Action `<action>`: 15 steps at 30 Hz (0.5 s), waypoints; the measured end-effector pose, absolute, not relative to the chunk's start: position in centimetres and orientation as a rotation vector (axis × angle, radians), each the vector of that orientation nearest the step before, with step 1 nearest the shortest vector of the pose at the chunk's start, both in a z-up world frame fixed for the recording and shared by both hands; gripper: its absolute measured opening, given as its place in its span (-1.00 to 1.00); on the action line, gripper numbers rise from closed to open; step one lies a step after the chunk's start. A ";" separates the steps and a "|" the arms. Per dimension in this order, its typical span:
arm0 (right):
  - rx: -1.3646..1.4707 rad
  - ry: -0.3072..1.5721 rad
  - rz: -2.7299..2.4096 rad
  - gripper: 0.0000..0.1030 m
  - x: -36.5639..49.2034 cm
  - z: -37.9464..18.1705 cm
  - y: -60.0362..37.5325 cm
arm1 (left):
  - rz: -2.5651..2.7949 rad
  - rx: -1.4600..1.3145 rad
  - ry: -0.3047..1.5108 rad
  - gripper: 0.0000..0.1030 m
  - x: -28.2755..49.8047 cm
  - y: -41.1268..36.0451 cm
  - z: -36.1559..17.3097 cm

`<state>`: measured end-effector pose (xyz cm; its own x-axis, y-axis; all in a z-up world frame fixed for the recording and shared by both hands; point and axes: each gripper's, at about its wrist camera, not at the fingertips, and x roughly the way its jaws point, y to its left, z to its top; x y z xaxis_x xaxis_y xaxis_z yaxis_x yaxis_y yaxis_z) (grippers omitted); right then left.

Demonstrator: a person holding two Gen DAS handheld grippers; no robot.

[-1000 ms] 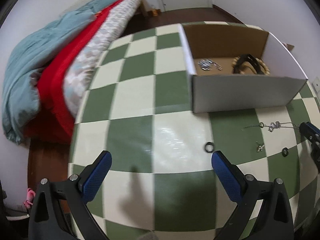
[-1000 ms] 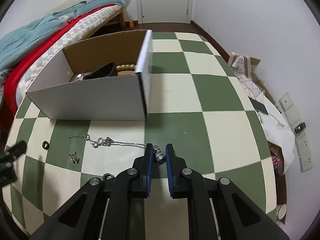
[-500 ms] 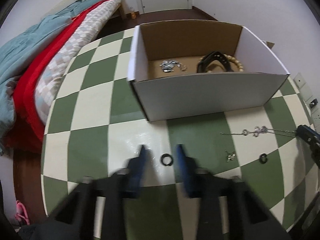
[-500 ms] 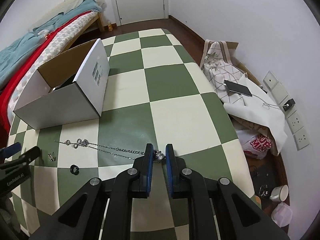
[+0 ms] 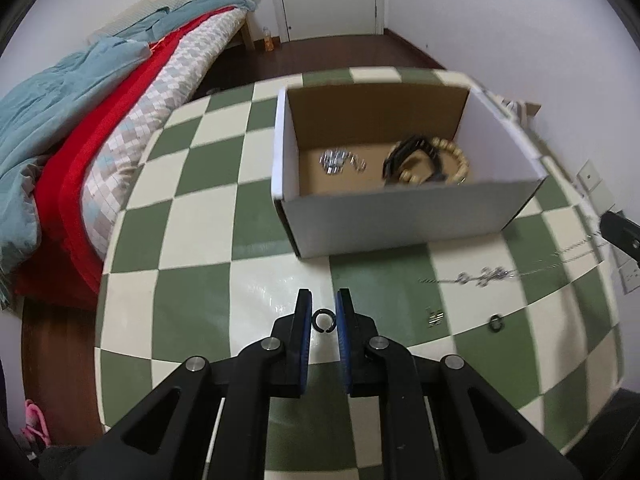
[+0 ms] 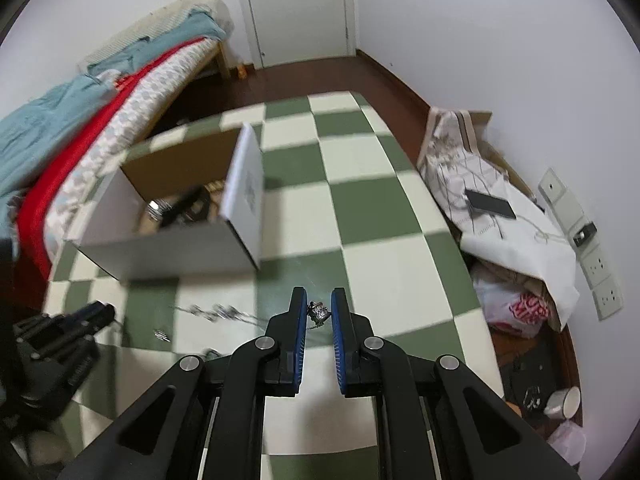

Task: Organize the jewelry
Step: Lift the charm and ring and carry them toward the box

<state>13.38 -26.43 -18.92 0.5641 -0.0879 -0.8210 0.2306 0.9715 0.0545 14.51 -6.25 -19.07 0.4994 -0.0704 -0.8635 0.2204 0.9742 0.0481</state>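
Inside the cardboard box on the checked table, part of the sorting already looks done: a silver chain bracelet lies toward its left wall, and a wooden bead bracelet with a black band sits toward its right. Everything else is out on the tabletop in front of the box.

Just in front of the box's near wall, the left gripper has its blue fingers drawn close on either side of a small black ring. They seem to pinch it, though I cannot tell for sure that both pads touch. Whether the ring is off the table is hard to say.

To the right of the box's front corner, the right gripper is clamped on the silver pendant of a necklace, whose chain trails back across the table toward the left gripper, blurred.

Left loose on the table, in front of the box and to its right, are 1 small silver earring and 1 more black ring.

My guess is roughly half done: 3 pieces boxed, 2 in the grippers, 2 waiting
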 end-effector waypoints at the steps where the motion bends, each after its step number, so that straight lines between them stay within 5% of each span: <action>1: 0.166 0.943 -0.175 -0.75 13.5 -18.1 -26.2 | -0.181 0.155 1.027 -0.82 14.3 -6.2 -18.5; 15: 0.168 0.813 -0.060 -0.75 15.1 -7.0 -23.7 | -0.267 0.075 0.938 -0.82 17.0 -5.3 -7.9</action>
